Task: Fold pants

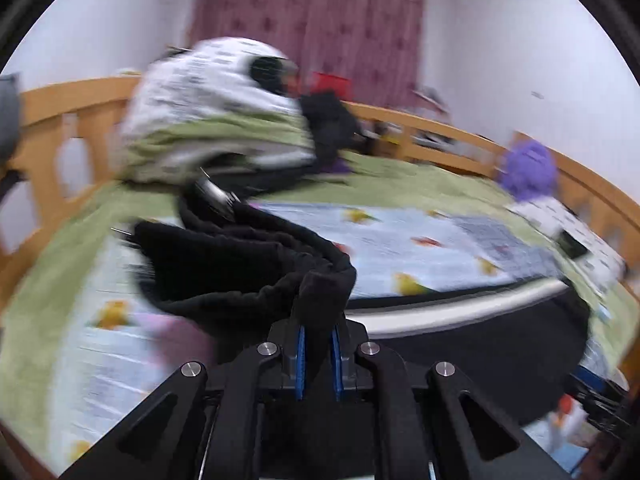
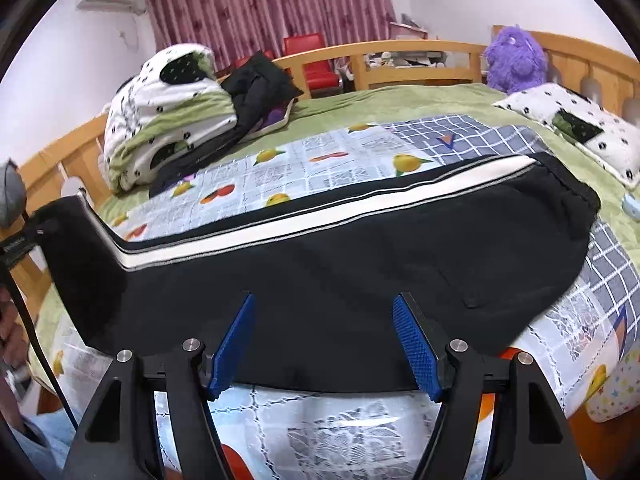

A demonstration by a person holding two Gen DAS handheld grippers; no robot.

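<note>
Black pants (image 2: 340,264) with a white side stripe (image 2: 320,208) lie lengthwise across the bed. My left gripper (image 1: 319,320) is shut on the bunched leg end of the pants (image 1: 248,264) and holds it lifted above the sheet; the view is motion-blurred. In the right wrist view that lifted end (image 2: 76,256) hangs at the far left. My right gripper (image 2: 324,332) is open and empty, its blue pads (image 2: 236,344) over the near edge of the pants' middle.
A fruit-print sheet (image 2: 304,168) covers a green blanket (image 2: 400,100). A rolled quilt (image 2: 168,112) and dark clothes (image 2: 260,88) lie at back left. A purple plush toy (image 2: 514,60) and pillow (image 2: 580,128) sit at back right. A wooden rail (image 2: 400,52) rings the bed.
</note>
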